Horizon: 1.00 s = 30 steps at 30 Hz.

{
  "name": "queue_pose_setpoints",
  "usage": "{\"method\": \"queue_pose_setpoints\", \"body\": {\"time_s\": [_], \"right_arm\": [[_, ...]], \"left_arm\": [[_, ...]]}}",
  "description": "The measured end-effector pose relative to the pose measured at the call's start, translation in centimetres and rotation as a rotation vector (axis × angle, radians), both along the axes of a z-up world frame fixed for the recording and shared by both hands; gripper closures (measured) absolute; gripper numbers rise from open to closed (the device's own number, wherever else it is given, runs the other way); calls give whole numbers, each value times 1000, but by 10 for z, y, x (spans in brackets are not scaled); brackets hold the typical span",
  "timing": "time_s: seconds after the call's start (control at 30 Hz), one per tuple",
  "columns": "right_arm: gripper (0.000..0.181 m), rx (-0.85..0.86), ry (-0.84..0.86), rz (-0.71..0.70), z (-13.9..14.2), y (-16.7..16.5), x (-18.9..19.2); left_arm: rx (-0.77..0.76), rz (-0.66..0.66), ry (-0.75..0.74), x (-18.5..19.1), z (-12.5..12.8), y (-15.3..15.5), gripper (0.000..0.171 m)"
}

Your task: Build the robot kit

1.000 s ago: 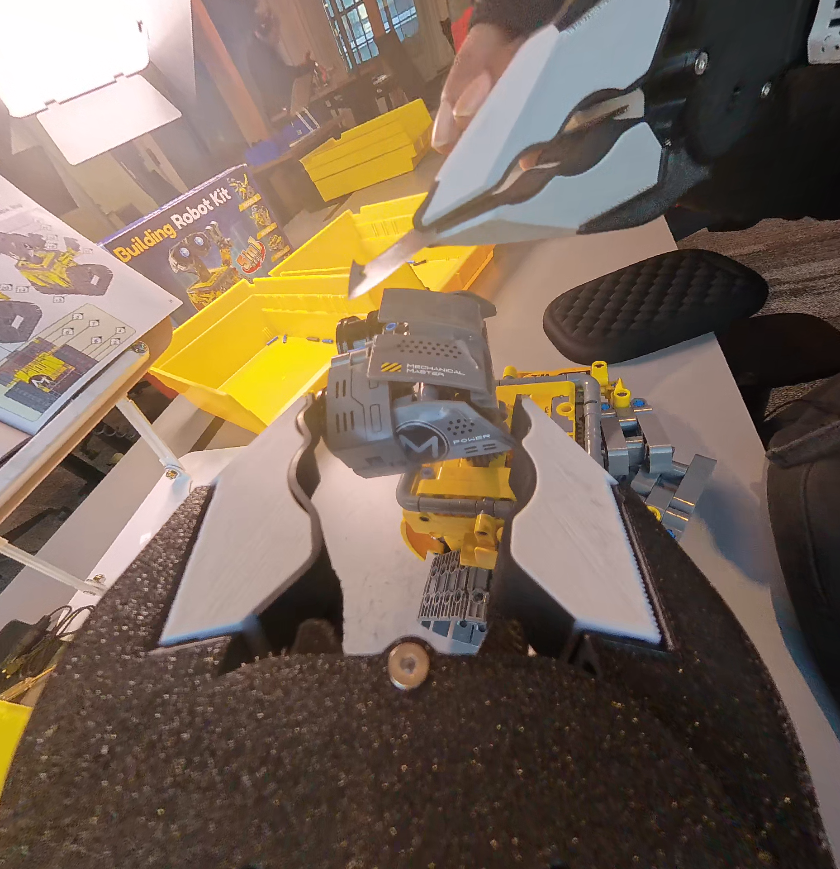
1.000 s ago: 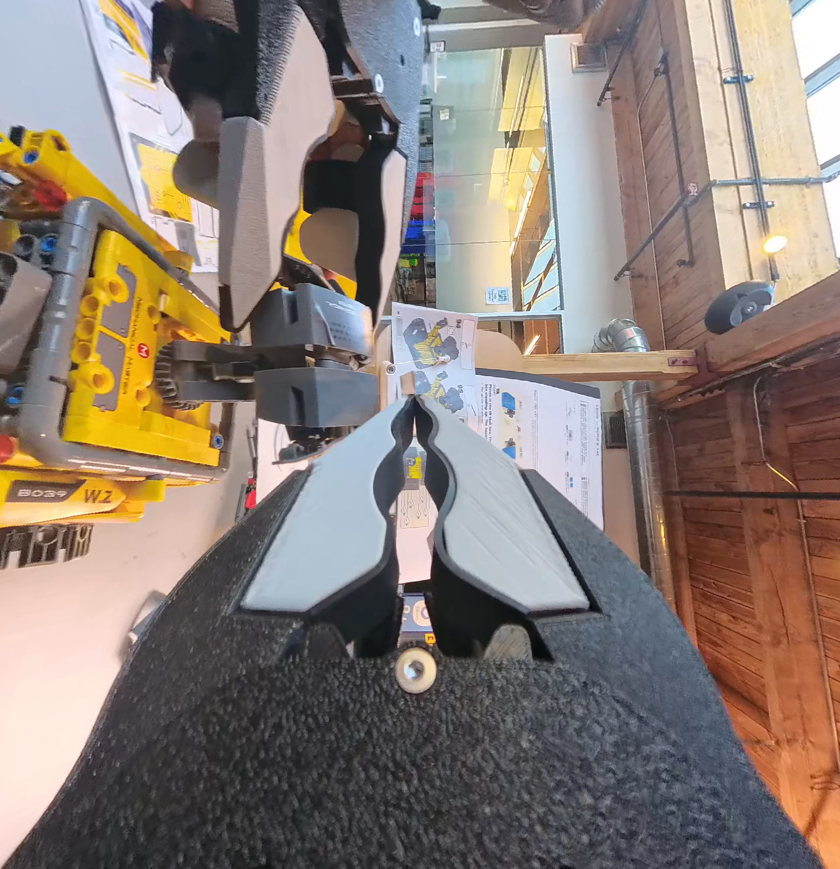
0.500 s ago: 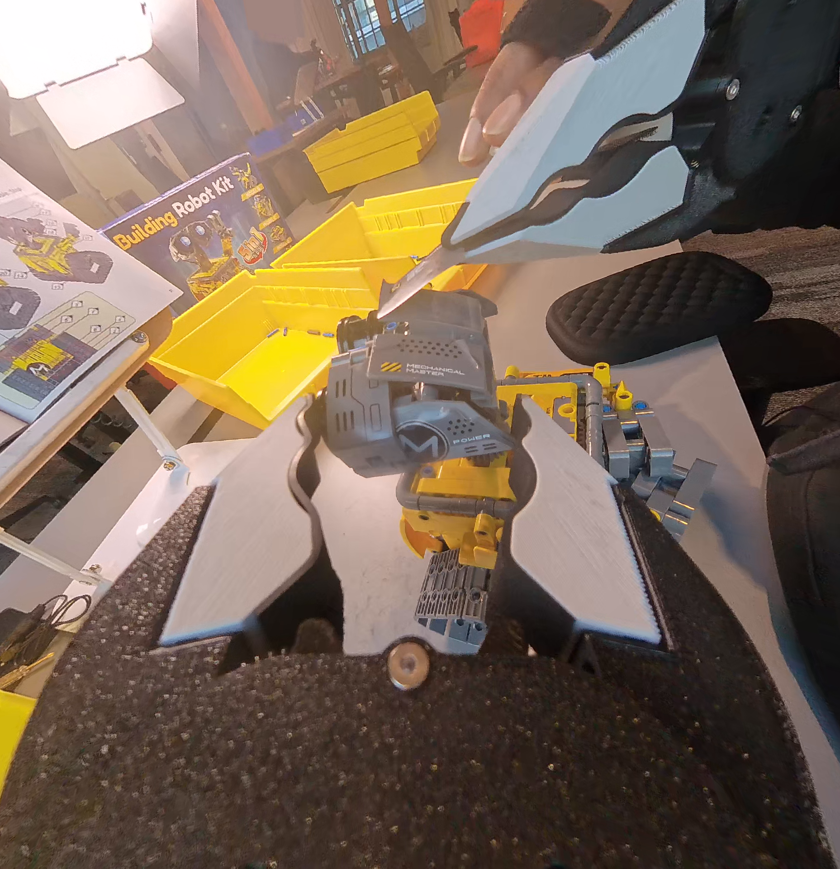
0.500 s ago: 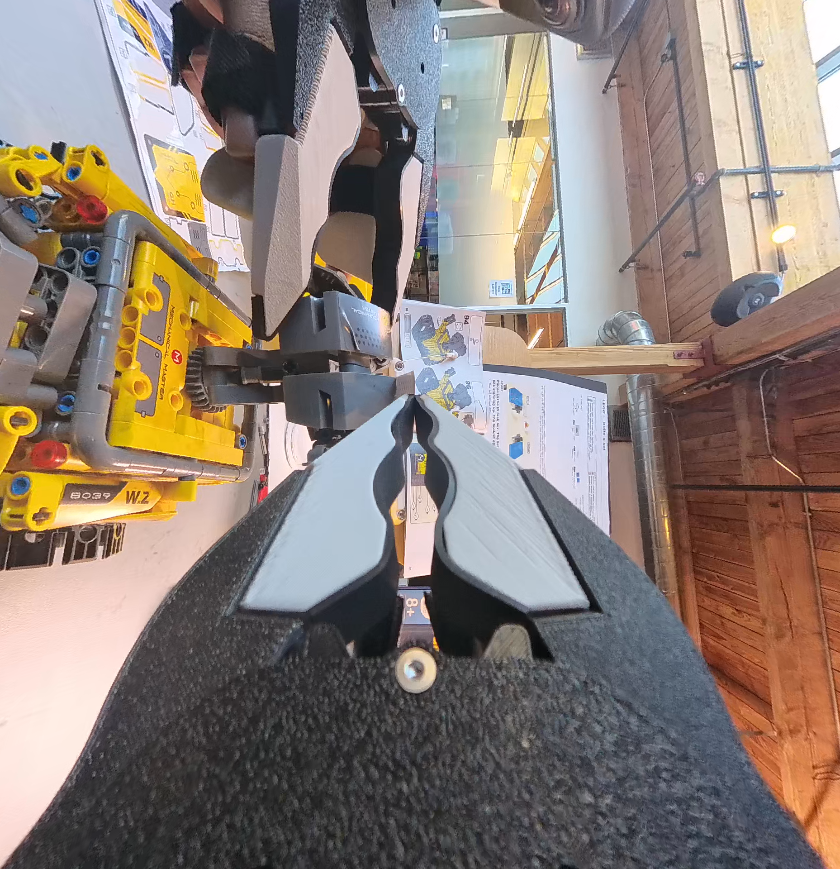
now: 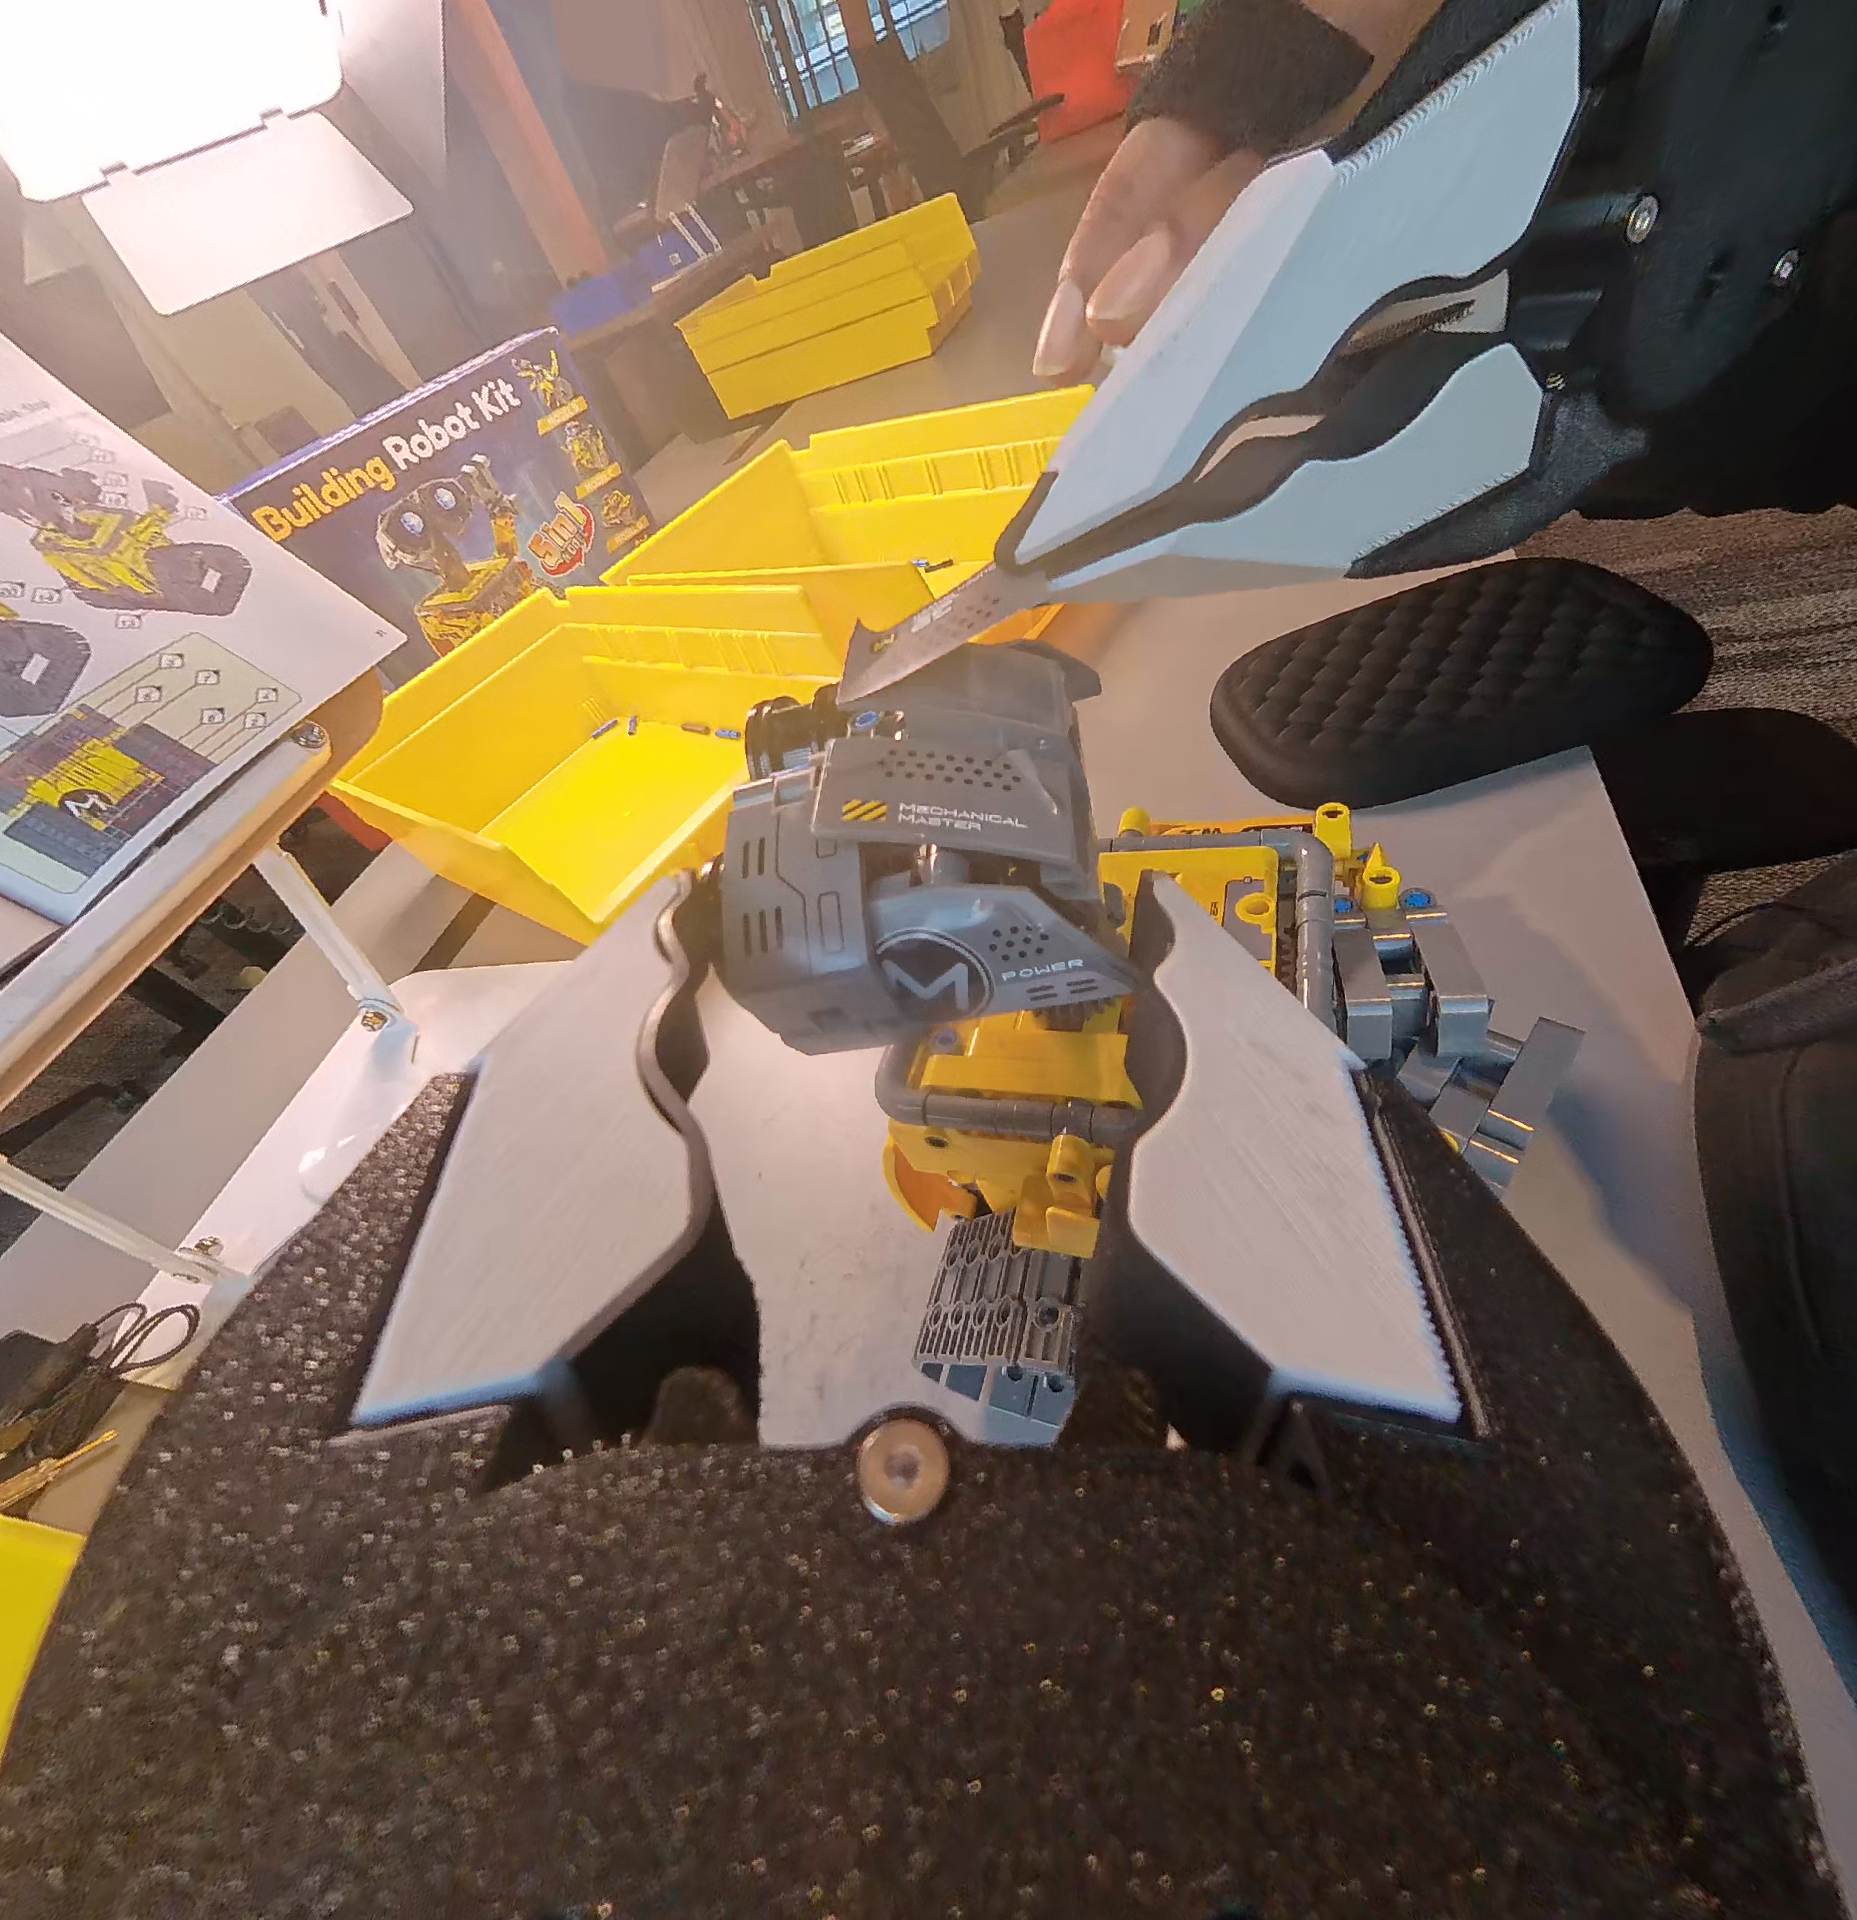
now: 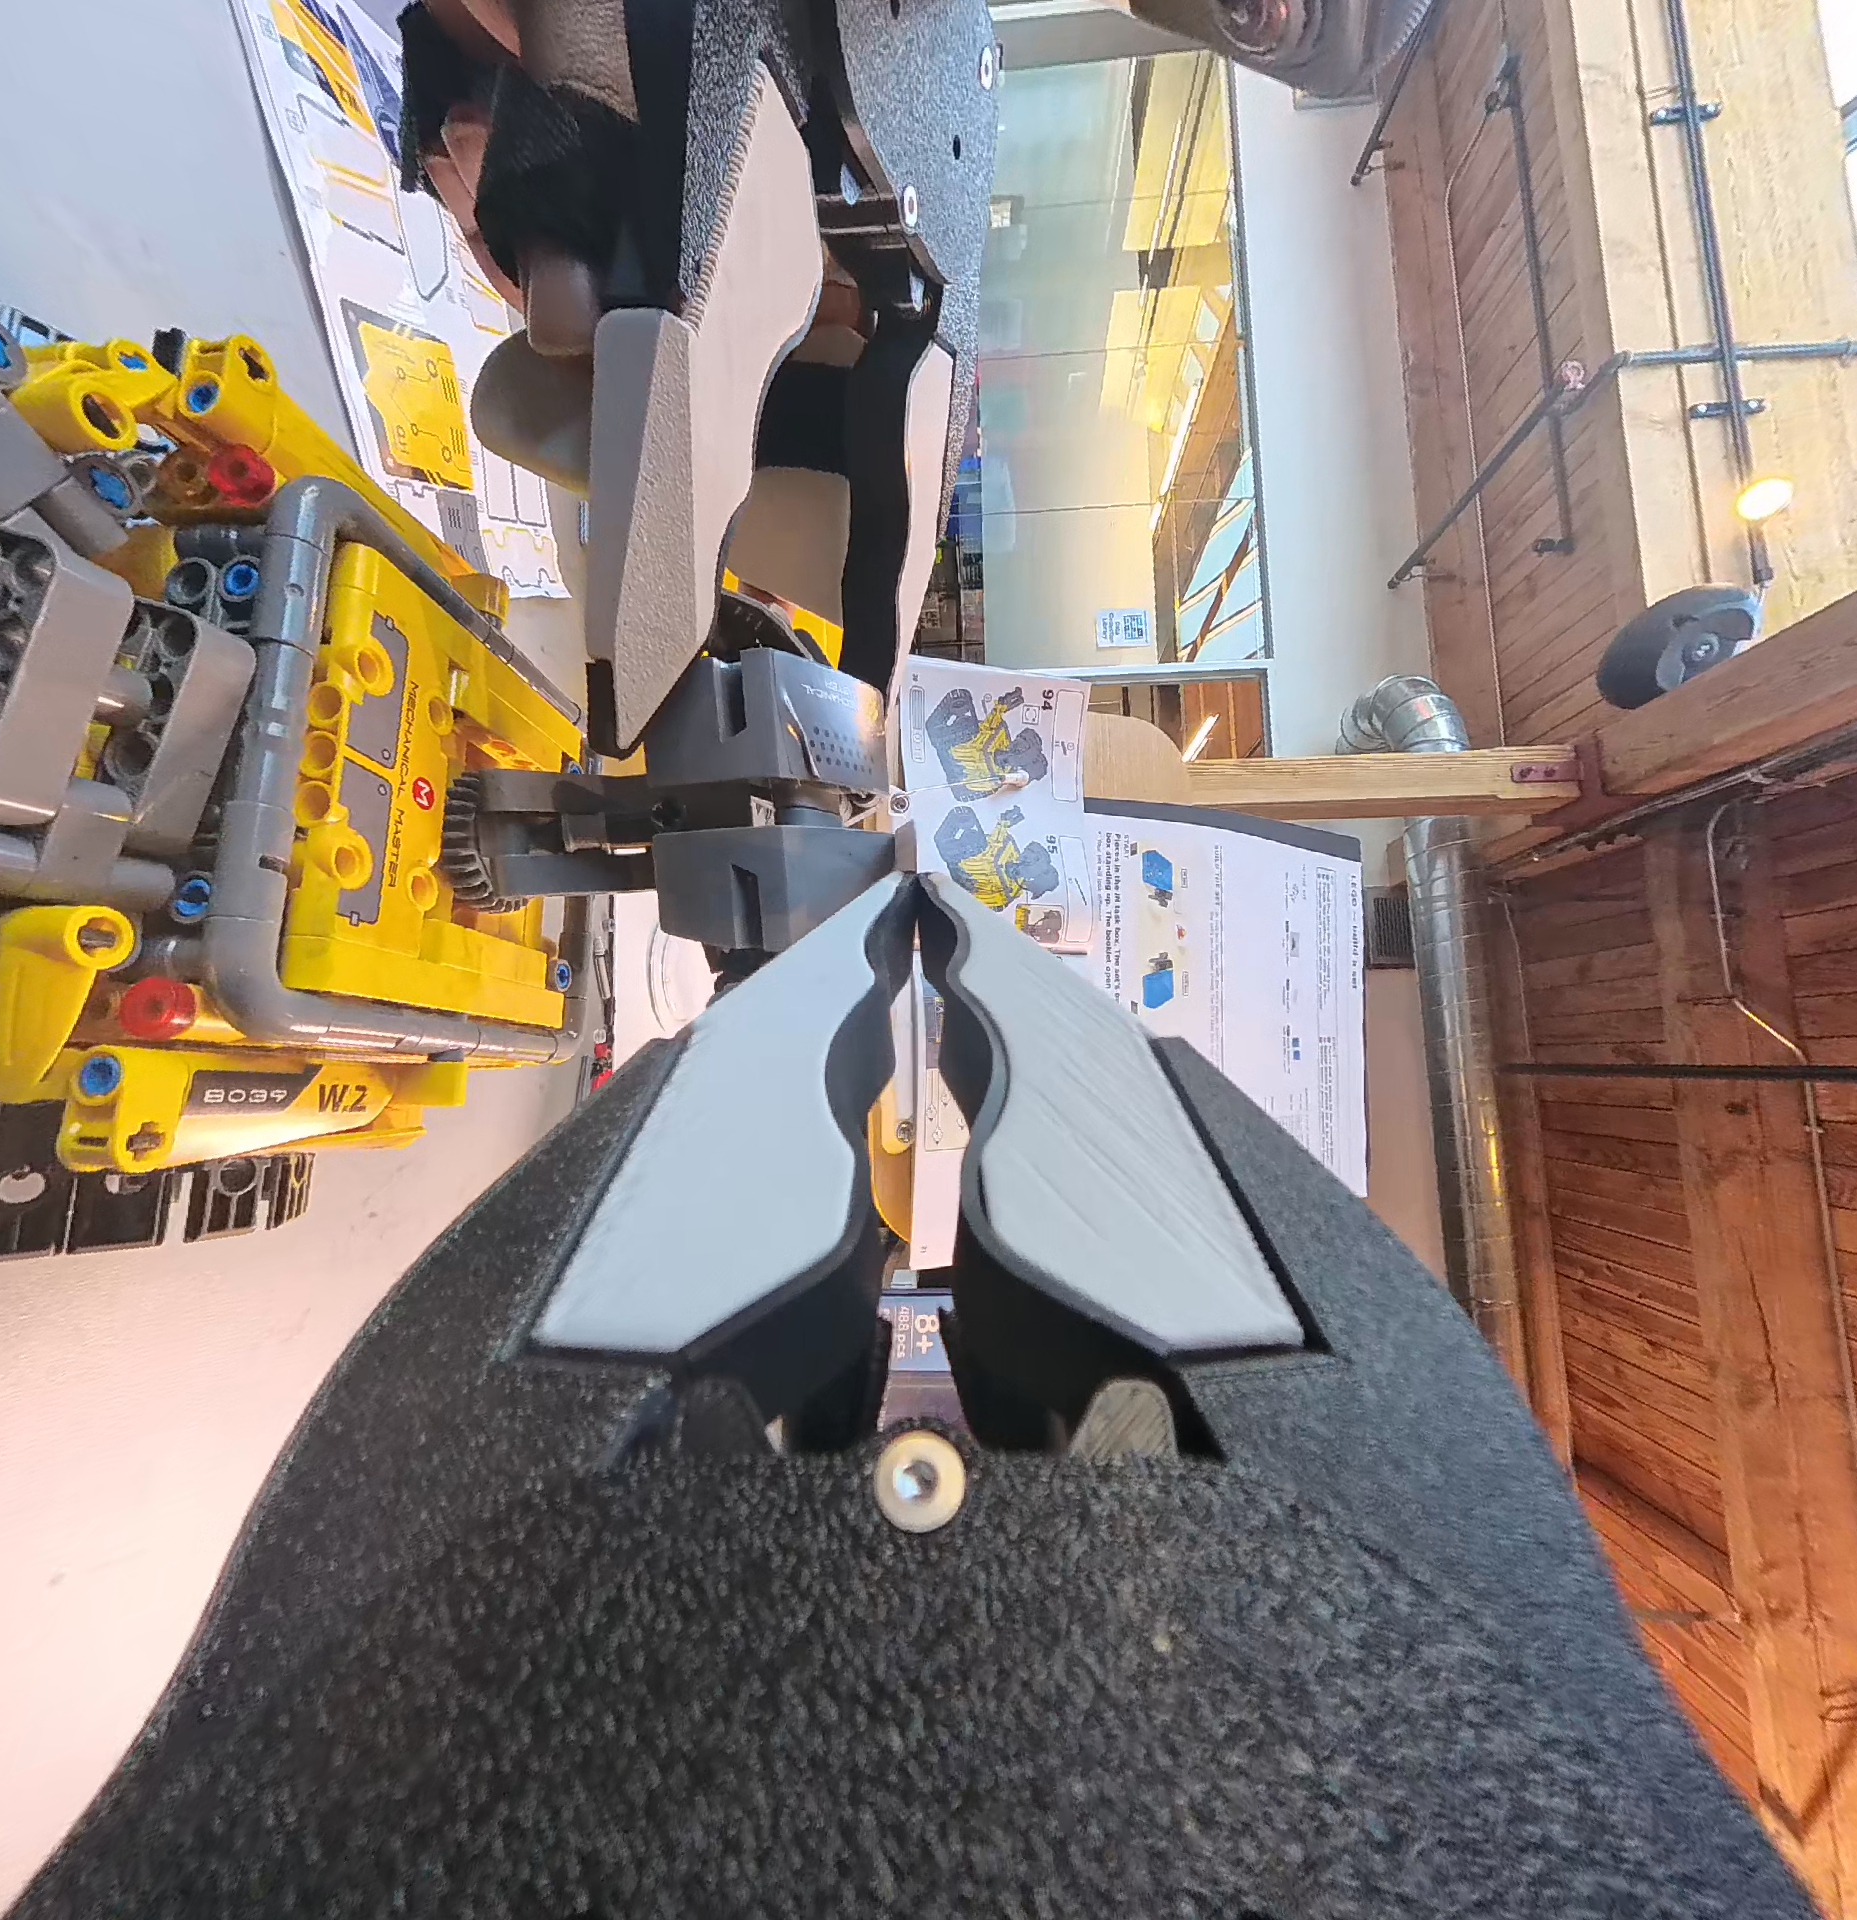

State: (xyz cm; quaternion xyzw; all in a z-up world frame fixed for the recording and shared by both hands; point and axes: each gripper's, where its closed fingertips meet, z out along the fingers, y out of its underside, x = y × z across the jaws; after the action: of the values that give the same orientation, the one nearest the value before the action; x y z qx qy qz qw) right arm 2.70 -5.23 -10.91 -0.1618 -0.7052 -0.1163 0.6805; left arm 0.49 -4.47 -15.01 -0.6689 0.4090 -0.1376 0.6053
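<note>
A brick-built model with a yellow body (image 5: 1017,1049) lies on the grey table (image 5: 830,1247). My left gripper (image 5: 919,904) is shut on the model's dark grey head block (image 5: 903,935), one finger on each side. My right gripper (image 5: 1017,556) comes in from the upper right, shut on a thin grey sticker strip (image 5: 924,634). The strip's tip touches the top rear edge of the head. In the right wrist view, my right gripper (image 6: 916,878) sits right against the head block (image 6: 768,883), with the left gripper (image 6: 758,696) clamped on it from above and the yellow body (image 6: 384,790) to the left.
Open yellow bins (image 5: 591,790) stand just behind the model, with a blue kit box (image 5: 436,499) behind them. An instruction sheet on a stand (image 5: 93,644) is at left. A black padded armrest (image 5: 1454,686) is at right. A person's hand (image 5: 1121,239) holds the right gripper.
My right gripper has moved down and toward the head block, bringing the strip's tip from above it into contact with its top. My left gripper has kept its hold and place.
</note>
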Motion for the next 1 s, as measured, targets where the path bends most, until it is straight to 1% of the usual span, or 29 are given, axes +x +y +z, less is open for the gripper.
{"method": "queue_pose_setpoints", "body": {"time_s": [1.0], "right_arm": [[181,-19,-16,-11,-5,1,0]], "left_arm": [[-11,14,-5,-1,0,1,91]]}}
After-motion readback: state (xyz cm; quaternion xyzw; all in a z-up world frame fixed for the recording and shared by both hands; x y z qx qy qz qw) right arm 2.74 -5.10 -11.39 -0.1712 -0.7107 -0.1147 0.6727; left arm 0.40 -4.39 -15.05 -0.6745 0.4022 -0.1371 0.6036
